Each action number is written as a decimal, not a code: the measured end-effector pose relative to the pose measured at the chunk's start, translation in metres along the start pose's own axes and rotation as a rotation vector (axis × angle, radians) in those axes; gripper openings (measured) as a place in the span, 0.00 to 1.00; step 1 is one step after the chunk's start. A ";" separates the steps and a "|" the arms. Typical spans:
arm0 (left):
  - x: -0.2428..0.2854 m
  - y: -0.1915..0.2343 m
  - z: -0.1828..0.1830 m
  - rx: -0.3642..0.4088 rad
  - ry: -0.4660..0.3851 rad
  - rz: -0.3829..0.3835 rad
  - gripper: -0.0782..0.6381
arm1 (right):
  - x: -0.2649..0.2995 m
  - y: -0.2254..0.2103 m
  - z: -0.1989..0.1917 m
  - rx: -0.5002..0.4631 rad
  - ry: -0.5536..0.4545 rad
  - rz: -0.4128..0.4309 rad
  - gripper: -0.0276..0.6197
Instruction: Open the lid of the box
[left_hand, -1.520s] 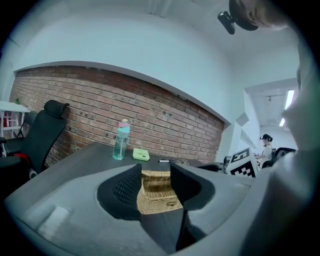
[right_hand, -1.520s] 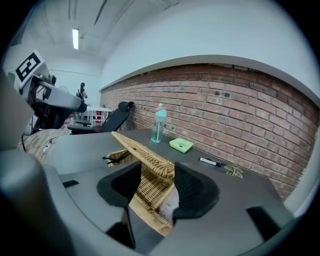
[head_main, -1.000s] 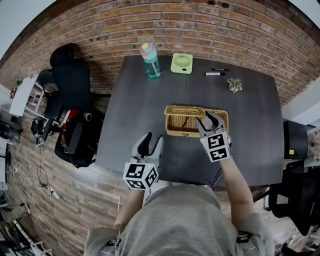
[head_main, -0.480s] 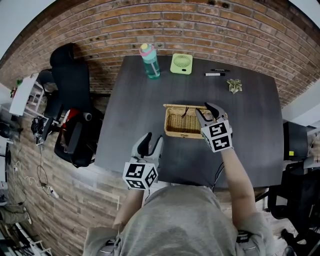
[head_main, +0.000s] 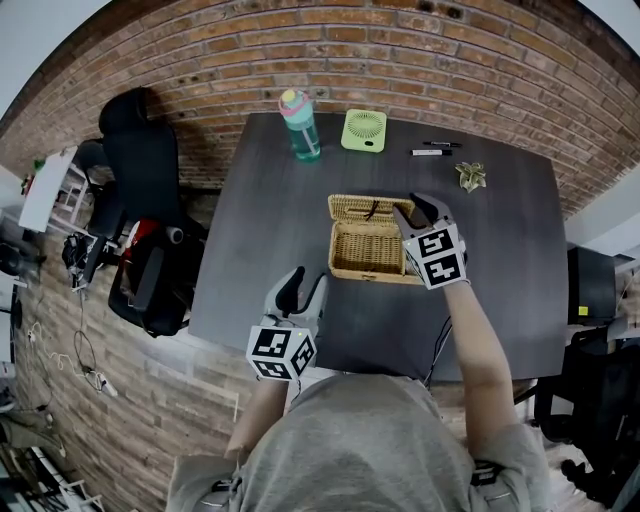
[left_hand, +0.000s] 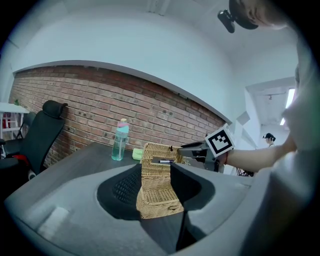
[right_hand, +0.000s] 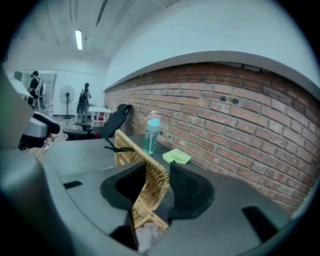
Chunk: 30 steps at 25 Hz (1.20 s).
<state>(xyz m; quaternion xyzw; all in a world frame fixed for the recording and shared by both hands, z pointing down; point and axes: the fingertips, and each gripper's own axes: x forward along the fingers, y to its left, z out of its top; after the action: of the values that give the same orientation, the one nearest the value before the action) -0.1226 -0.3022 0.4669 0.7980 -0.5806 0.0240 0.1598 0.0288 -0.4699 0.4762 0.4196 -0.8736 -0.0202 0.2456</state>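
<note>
A wicker box (head_main: 365, 252) stands in the middle of the dark table (head_main: 280, 200), its inside showing. Its lid (head_main: 368, 208) is tipped up at the far edge. My right gripper (head_main: 415, 208) is shut on the lid's right end; in the right gripper view the woven lid (right_hand: 145, 175) runs between its jaws, which have just been closing on it. My left gripper (head_main: 300, 282) hovers open near the table's front edge, apart from the box. In the left gripper view the box (left_hand: 159, 192) and its raised lid (left_hand: 161, 152) show ahead between the spread jaws.
A teal bottle (head_main: 301, 122), a green fan (head_main: 363, 128), two markers (head_main: 432, 148) and a small folded ornament (head_main: 469, 173) lie along the table's far side. A black chair (head_main: 140, 190) stands off the left edge. A brick wall runs behind.
My right gripper has moved toward the far side and slightly up, carrying the lid. The lid has swung up from the box and now stands at its far edge. The left gripper has stayed put.
</note>
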 end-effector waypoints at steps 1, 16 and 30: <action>0.001 0.001 0.000 -0.001 0.001 0.000 0.35 | 0.002 -0.001 0.000 -0.002 0.004 0.001 0.27; 0.016 0.009 -0.003 -0.013 0.012 0.011 0.35 | 0.034 -0.026 0.002 0.090 0.010 0.027 0.25; 0.029 0.013 -0.008 -0.024 0.033 0.025 0.35 | 0.065 -0.043 -0.010 0.178 0.038 0.050 0.25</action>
<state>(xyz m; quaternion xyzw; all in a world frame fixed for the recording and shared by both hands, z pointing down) -0.1245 -0.3299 0.4838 0.7883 -0.5879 0.0320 0.1788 0.0301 -0.5441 0.5013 0.4180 -0.8774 0.0715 0.2244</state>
